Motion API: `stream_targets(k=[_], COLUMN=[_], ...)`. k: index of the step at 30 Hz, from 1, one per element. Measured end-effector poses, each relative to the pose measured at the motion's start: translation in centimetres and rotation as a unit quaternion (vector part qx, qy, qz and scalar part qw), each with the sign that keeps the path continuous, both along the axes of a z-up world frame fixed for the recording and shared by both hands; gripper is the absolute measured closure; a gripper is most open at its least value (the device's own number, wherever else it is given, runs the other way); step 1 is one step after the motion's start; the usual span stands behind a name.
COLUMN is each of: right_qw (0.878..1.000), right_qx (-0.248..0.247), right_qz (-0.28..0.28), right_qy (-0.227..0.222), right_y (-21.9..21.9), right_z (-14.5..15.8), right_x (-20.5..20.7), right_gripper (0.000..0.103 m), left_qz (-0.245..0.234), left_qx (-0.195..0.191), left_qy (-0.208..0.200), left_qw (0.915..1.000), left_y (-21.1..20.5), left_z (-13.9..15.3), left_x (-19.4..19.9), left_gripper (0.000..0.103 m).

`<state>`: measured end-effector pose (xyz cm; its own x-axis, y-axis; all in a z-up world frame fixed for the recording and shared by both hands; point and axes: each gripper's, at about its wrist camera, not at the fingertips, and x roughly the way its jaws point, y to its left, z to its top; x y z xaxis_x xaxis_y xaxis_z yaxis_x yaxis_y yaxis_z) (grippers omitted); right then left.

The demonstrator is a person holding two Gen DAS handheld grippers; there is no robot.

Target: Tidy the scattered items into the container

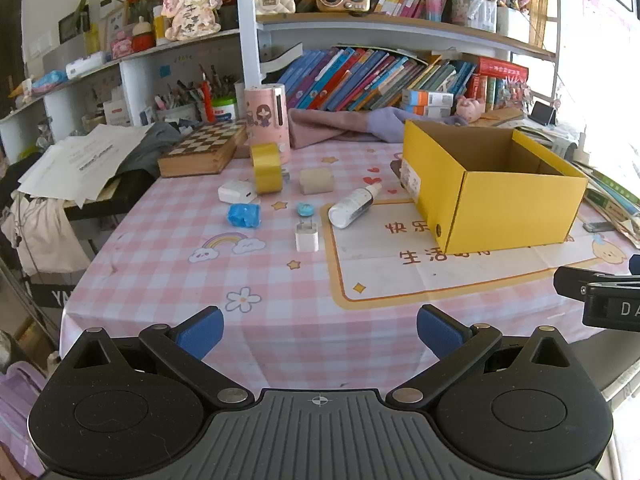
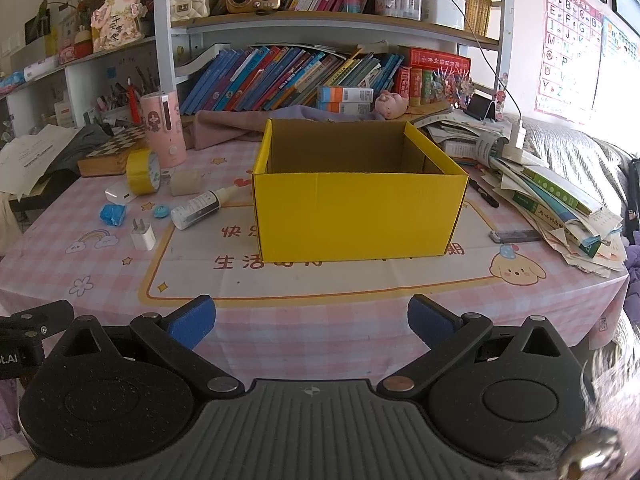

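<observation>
— Both ready? Left gripper [image 1: 320, 334] spread wide at bottom centre of its view, nothing between the pads; right gripper [image 2: 311, 324] likewise splayed and empty, low in its own frame.

— Targets? Clustered left of centre on the pink checked tablecloth [image 1: 168, 240]: white charger plug [image 1: 307, 236], blue crumpled wrapper [image 1: 244, 215], small blue cap [image 1: 305, 209], white bottle [image 1: 354, 205] lying on its side, beige block [image 1: 317, 180], white adapter [image 1: 237, 191], yellow tape roll [image 1: 266, 168] standing on edge. Yellow box [image 2: 358, 216] open at centre of the right view, apparently still empty.

— Risks? Probably rolling: bottle on its side, tape on its rim, either likely to run away under a careless nudge. Cap small, easily slipping from wide pads.

— Anything else? Tape just beside the pink canister [image 1: 267, 120], so a sloppy reach could tip that. Box walls tall; clipping the rim on a low carry could shove it.
</observation>
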<state>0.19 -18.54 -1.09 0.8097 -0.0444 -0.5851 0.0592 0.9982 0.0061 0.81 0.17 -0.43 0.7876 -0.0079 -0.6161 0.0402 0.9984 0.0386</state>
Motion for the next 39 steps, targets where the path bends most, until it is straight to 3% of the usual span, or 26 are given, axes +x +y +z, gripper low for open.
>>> stream_targets(k=[39], right_qw=[1.0], right_qx=[-0.001], right_qz=[0.009], right_qy=[0.019], right_y=[1.2], right_z=[-0.6], right_x=[1.8], right_gripper=[0.0], left_qz=[-0.014], left_qx=[-0.01], left_qy=[0.02], left_qw=[0.9997], left_y=[1.3], left_z=[-0.7], left_x=[1.3], left_gripper=[0.0])
